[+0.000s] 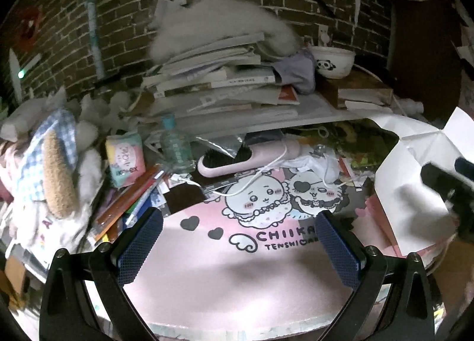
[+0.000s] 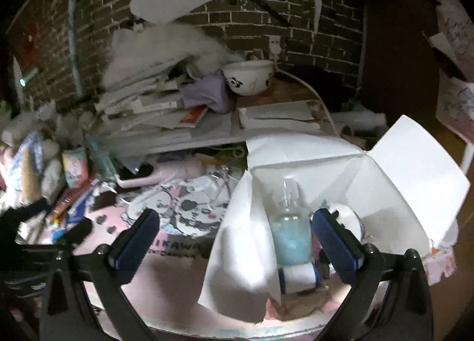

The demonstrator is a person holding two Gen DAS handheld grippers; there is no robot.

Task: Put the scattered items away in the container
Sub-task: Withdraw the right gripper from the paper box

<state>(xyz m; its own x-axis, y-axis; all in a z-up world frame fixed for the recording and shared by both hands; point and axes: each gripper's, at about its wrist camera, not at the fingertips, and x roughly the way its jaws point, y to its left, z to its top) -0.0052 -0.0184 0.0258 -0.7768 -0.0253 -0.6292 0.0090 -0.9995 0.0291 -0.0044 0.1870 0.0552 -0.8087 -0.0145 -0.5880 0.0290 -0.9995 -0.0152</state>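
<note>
We hold two grippers over a very messy pink cartoon mat (image 1: 237,275). Our left gripper (image 1: 238,249) has its blue pads wide apart and nothing between them. Our right gripper (image 2: 237,247) is wide open too, and it holds nothing.

The white box (image 2: 414,169) is our container. It sits at about 3 o'clock on the mat, with its flaps open. Inside it we see a clear bottle with blue liquid (image 2: 288,231) and a white roll with blue ends (image 2: 299,277).

More things wait outside the box. A pink hairbrush (image 1: 237,160) lies at 12 o'clock from the left gripper, with a white cable (image 1: 254,175) looped over it. A second clear bottle with a blue cap (image 1: 174,145) stands at 11 o'clock, next to a small tissue pack (image 1: 126,158). Pencils and pens (image 1: 130,204) lie in a heap at 10 o'clock.

What could go wrong? If we lift the hairbrush, the cable may drag along and pull other things. The standing bottle could tip if a pad bumps it. The box flap nearest the mat leans in, so it may block things we drop.
</note>
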